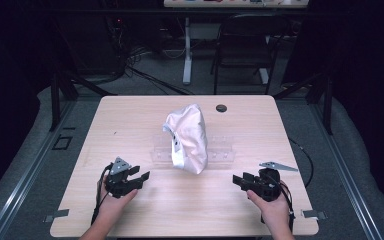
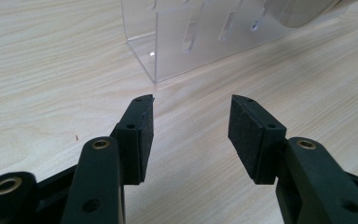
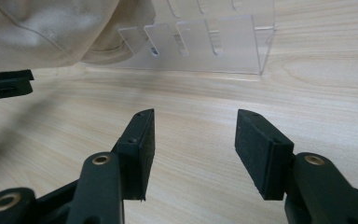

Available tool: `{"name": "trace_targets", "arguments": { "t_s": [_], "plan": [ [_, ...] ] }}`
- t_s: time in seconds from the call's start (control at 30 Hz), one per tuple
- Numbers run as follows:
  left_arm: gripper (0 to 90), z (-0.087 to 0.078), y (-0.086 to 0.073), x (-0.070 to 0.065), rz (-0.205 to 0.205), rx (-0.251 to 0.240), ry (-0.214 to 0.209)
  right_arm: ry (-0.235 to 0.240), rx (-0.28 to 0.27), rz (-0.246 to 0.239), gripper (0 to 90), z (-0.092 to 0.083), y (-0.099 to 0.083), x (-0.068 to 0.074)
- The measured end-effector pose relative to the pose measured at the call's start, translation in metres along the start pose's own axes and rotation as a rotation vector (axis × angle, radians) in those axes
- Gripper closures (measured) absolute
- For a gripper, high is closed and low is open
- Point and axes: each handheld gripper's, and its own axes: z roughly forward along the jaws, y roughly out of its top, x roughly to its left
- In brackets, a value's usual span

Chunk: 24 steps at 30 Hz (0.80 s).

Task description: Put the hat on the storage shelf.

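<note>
A white cap (image 1: 189, 138) rests on a clear acrylic rack (image 1: 221, 149) at the middle of the wooden table (image 1: 130, 115). My left gripper (image 1: 142, 173) is held low at the front left, open, with nothing between its pads (image 2: 142, 135); the rack's corner (image 2: 168, 46) lies just ahead of it. At the front right my right gripper (image 1: 236, 179) is open as well, its pads (image 3: 261, 149) empty. Ahead of it stand the rack's slotted dividers (image 3: 205, 42) and the cap's fabric (image 3: 42, 28). The tip of the left gripper (image 3: 7, 84) shows at the far left.
A small dark round hole (image 1: 221, 108) sits near the table's far edge. A grey three-cornered plate (image 1: 278, 165) lies by the right gripper. Beyond the table stand a chair (image 1: 247, 45) and a desk leg (image 1: 187, 50); floor rails run along both sides.
</note>
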Motion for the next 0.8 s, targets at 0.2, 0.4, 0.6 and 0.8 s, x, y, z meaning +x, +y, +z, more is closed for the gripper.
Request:
{"name": "trace_targets", "arguments": {
  "t_s": [0.2, 0.4, 0.6, 0.8],
  "plan": [
    [49.3, 0.0, 0.0, 0.0, 0.002, 0.003, 0.008, -0.014, -0.041, 0.003, 47.4, 0.002, -0.016, -0.004],
    [49.3, 0.002, -0.001, -0.003, 0.01, 0.003, 0.009, -0.066, -0.102, -0.007, 46.6, -0.001, -0.028, -0.01],
    [47.9, 0.005, -0.001, -0.009, 0.038, -0.001, -0.01, -0.079, -0.113, -0.022, 45.7, 0.001, -0.036, -0.015],
    [45.8, 0.01, -0.001, -0.018, 0.069, -0.005, -0.029, -0.107, -0.105, -0.041, 43.8, 0.001, -0.041, -0.022]
  ]
}}
